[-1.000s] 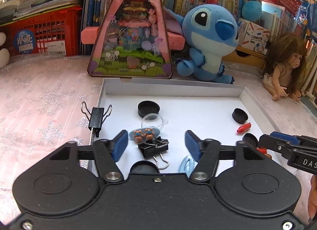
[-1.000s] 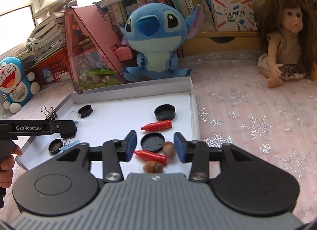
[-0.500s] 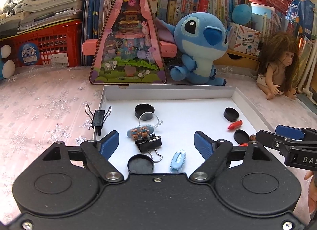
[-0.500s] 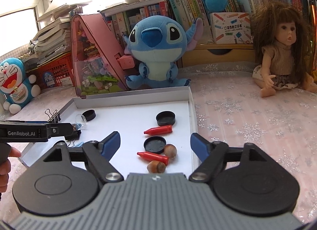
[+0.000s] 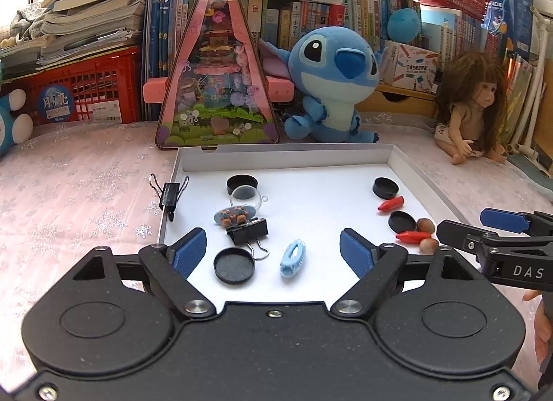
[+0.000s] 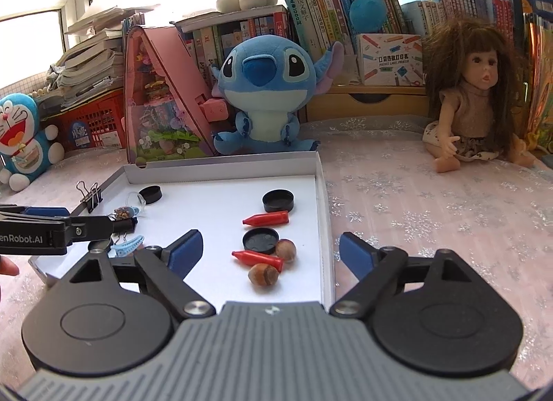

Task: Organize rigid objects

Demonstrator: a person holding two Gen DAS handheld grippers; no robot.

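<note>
A white shallow box (image 5: 287, 157) (image 6: 221, 173) lies on the pink cloth. In it are black caps (image 5: 234, 265) (image 6: 260, 240), a black binder clip (image 5: 247, 231), a light blue hair clip (image 5: 293, 258), a clear dome (image 5: 244, 196), red crayon tips (image 6: 265, 219) (image 6: 257, 258) and two hazelnuts (image 6: 263, 274). Another binder clip (image 5: 169, 193) is clipped on the box's left wall. My left gripper (image 5: 273, 252) is open and empty above the box's near left part. My right gripper (image 6: 268, 250) is open and empty above the near right part.
A blue plush toy (image 5: 333, 83), a pink triangular toy case (image 5: 216, 69) and a doll (image 6: 473, 100) stand behind the box. A red crate (image 5: 79, 90) and stacked books are at the back left. A Doraemon plush (image 6: 20, 138) sits far left.
Both grippers have opened wide and pulled back and up from the box. The objects in the box have not moved.
</note>
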